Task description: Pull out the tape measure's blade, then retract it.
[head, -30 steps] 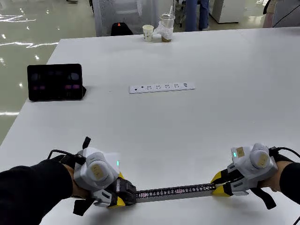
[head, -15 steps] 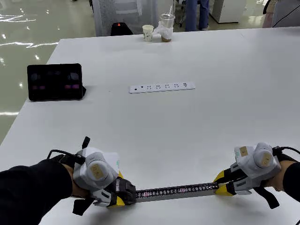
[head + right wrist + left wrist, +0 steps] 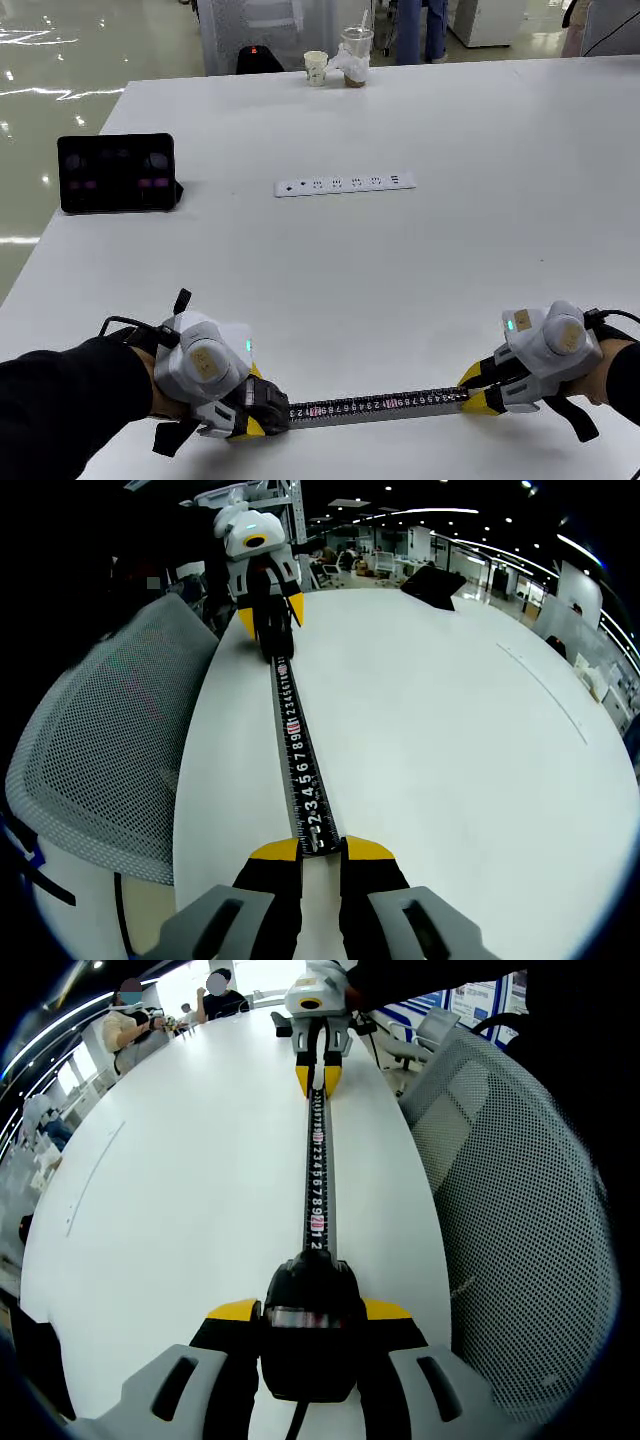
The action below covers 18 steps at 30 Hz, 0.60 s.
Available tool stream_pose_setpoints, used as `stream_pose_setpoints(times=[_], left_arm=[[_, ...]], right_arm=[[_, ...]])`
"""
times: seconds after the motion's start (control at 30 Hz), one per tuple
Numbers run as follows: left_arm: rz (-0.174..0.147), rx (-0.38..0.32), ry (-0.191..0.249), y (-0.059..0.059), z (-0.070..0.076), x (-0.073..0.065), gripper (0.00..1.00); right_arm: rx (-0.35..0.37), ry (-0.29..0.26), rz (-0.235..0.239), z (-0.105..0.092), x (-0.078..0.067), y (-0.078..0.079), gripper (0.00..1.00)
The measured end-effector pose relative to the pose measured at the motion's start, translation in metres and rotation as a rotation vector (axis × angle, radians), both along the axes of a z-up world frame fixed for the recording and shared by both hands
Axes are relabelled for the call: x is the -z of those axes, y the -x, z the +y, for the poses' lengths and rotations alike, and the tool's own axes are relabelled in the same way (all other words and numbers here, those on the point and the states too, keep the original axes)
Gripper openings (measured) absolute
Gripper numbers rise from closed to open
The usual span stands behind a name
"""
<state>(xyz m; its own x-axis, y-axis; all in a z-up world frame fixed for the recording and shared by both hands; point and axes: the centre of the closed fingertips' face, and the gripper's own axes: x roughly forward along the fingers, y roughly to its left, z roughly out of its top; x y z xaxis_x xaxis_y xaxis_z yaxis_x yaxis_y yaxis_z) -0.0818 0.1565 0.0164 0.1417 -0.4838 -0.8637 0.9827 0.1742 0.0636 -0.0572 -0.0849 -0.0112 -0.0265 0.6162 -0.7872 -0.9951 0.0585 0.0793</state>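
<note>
- Along the near edge of the white table (image 3: 420, 280), the tape measure's case (image 3: 268, 407) sits at the left. Its blade (image 3: 375, 405) lies drawn out flat to the right, numbers up.
- My left gripper (image 3: 310, 1312) pinches the black case, its jaws pressed against both sides with a yellow tip on either flank.
- My right gripper (image 3: 320, 850) pinches the free end of the blade between yellow-tipped jaws that stand nearly together. The blade runs straight from there to the case.
- Both grippers sit low over the tabletop, well apart, facing each other along the blade.
- Farther out, mid-table, a white power strip (image 3: 345, 184) lies crosswise.
- Near the table's left edge, a dark tablet (image 3: 117, 173) stands propped up.
- At the far edge, a paper cup (image 3: 316, 68) stands with a clear plastic cup (image 3: 356, 45) just beside it.
- Beside the near edge, a grey mesh chair back (image 3: 520, 1180) shows in both gripper views.
</note>
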Motion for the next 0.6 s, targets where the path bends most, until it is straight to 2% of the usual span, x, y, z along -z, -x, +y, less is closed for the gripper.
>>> stream_pose_setpoints(times=[0.2, 0.6], left_arm=[[0.0, 0.0, 0.002, -0.0001, -0.0003, 0.0002, 0.32], [-0.023, 0.023, -0.005, -0.0001, 0.0002, 0.0003, 0.33]], right_arm=[[0.007, 0.002, 0.0, -0.0001, 0.0001, 0.0003, 0.11], [0.01, 0.018, 0.01, 0.0004, 0.0, 0.0015, 0.12]])
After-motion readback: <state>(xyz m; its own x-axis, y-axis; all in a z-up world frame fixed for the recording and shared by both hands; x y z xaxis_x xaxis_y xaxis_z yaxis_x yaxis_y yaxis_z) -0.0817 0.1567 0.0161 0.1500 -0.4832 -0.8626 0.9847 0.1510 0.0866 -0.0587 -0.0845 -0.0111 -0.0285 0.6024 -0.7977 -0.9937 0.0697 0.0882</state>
